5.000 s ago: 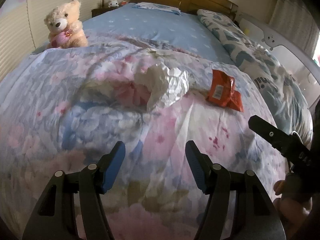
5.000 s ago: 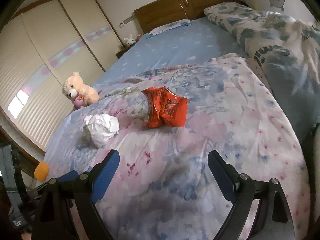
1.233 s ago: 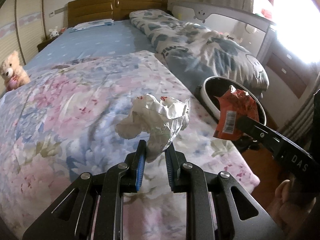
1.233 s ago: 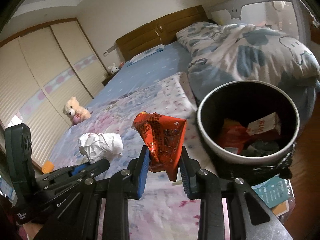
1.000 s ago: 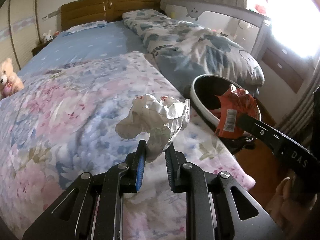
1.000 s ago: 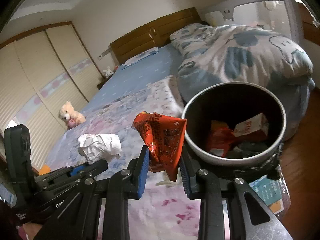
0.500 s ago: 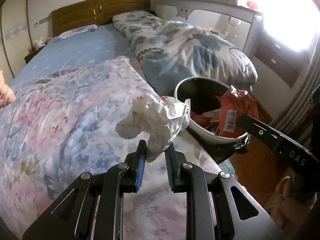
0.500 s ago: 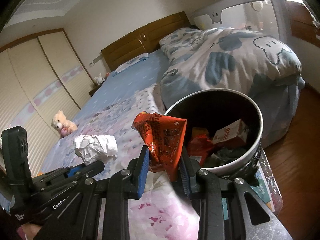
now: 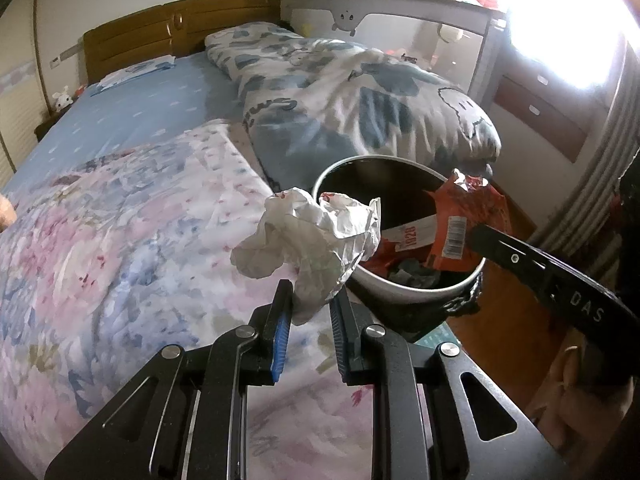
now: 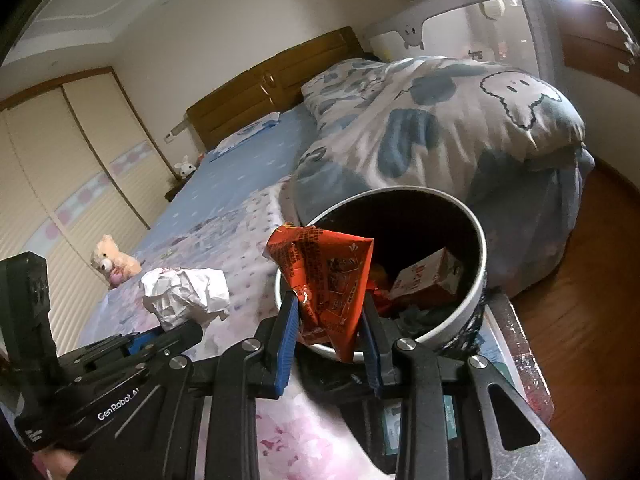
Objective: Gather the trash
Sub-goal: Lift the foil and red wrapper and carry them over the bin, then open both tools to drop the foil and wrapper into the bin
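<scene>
The left hand-held gripper (image 9: 309, 312) is clamped on a crumpled white paper wad (image 9: 316, 236), its blue pads pinching the wad's lower tail while the bulk of the paper stands above the fingers. The wad hangs over the foot corner of the bed, just beside the near rim of a round trash bin (image 10: 478, 240). The right hand-held gripper (image 10: 329, 334) is closed on a crinkled orange-red snack wrapper (image 10: 324, 276), which it holds up over the bin's near edge; in the left wrist view the same wrapper (image 9: 464, 220) shows a barcode and sits above the bin's open mouth. Inside the dark bin lie a small carton (image 10: 430, 276) and other scraps. The bin stands on the wooden floor (image 10: 580, 320) by the bed's corner. Beyond it, a floral quilt (image 9: 120, 232) covers the near part of the bed, a bundled blue-and-grey duvet (image 10: 440, 120) lies to the right, and a teddy bear (image 10: 110, 262) sits at the far left edge
</scene>
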A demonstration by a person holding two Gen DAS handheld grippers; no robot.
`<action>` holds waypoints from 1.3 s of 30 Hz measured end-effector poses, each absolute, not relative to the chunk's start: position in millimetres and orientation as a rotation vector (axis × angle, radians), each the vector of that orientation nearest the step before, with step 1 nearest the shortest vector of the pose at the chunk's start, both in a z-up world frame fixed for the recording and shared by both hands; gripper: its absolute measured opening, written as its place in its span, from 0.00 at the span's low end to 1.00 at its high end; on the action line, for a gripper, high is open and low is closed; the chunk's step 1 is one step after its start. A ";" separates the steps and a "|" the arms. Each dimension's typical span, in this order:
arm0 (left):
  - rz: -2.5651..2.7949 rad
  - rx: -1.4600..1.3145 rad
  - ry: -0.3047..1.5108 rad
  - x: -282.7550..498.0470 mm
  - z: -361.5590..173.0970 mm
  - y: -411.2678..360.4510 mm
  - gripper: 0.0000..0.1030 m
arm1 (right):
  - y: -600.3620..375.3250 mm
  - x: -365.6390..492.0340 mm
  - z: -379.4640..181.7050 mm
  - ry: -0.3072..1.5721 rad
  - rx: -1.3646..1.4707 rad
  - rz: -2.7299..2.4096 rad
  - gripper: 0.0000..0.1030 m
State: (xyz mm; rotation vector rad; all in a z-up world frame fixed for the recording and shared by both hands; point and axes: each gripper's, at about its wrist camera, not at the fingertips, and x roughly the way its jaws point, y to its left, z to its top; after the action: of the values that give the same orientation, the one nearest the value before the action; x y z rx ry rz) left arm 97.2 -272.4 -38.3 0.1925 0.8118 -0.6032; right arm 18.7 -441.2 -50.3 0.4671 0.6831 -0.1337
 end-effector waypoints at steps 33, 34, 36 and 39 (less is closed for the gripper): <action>-0.652 0.253 0.814 118.8 -37.1 -338.2 0.17 | -488.4 41.7 -57.9 0.732 0.487 -0.168 0.30; -0.655 0.253 0.817 119.3 -37.5 -339.6 0.17 | -490.0 43.7 -59.0 0.738 0.488 -0.168 0.31; -0.659 0.258 0.822 120.8 -38.9 -342.7 0.17 | -492.4 46.6 -60.9 0.746 0.490 -0.165 0.31; -0.661 0.260 0.832 123.2 -40.8 -345.9 0.18 | -494.1 50.8 -63.7 0.762 0.493 -0.164 0.32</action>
State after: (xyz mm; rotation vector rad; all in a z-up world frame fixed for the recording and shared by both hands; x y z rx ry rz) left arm 123.2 -345.9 -40.8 0.2604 0.8320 -0.6614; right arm 50.8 -494.1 -63.7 0.4935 0.7621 -0.1638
